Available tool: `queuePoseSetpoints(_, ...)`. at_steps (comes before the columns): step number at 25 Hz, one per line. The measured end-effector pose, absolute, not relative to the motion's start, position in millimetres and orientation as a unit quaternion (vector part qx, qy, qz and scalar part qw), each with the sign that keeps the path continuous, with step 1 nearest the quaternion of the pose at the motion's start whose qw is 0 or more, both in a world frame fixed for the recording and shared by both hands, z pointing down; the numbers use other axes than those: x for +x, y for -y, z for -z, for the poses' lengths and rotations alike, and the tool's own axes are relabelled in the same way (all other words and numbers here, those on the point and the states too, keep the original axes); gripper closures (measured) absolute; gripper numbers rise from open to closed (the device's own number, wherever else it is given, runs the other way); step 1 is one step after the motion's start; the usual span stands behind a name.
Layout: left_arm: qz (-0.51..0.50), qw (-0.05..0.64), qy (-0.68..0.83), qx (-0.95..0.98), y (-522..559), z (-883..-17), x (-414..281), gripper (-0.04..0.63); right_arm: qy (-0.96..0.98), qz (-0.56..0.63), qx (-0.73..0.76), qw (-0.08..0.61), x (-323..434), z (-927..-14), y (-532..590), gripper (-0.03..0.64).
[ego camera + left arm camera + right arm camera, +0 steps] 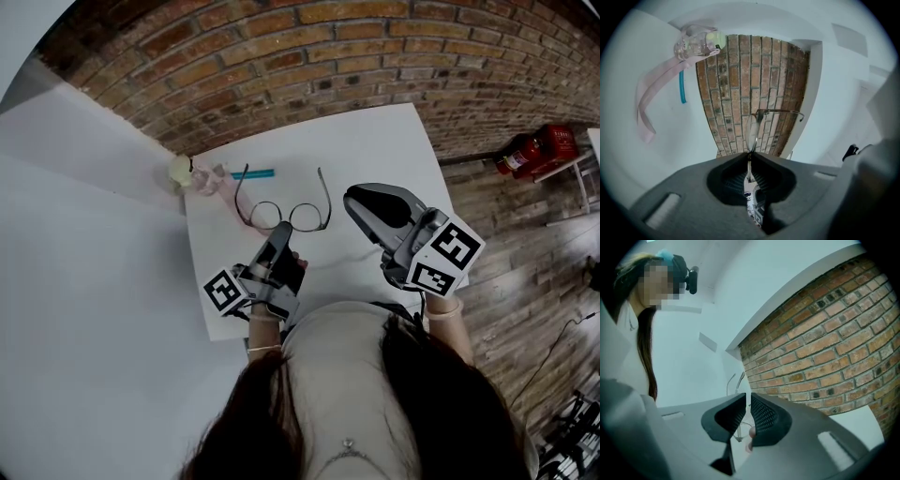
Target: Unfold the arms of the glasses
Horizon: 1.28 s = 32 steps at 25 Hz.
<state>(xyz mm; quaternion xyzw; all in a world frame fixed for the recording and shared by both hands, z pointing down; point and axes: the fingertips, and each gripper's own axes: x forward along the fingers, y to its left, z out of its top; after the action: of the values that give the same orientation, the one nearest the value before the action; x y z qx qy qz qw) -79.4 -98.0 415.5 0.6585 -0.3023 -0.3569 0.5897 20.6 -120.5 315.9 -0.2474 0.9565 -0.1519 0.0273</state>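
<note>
arms spread, the glasses (309, 217) are clamped in the left claw (283, 229), best released gently; right claw (352, 200) barely apart.

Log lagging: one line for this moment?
left gripper: shut on glasses | right gripper: barely open, empty | arms: both unfolded

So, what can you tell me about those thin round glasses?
The thin dark wire-rimmed glasses have two round clear lenses joined by a slim bridge. Both arms are unfolded and point away from the person. They are over the white table; whether they rest on it is unclear. The left gripper is shut on the rim near the bridge. The right gripper is beside them, not touching.
</note>
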Motion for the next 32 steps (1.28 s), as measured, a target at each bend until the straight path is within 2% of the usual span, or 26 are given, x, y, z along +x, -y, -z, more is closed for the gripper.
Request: queuePoseSetpoints(32,0.361,0.599,0.288,0.655,99.3,-417.7,-82.4,0.574,-0.932,0.138,-0.32,-0.098,33.4,-396.5,137.5,0.607)
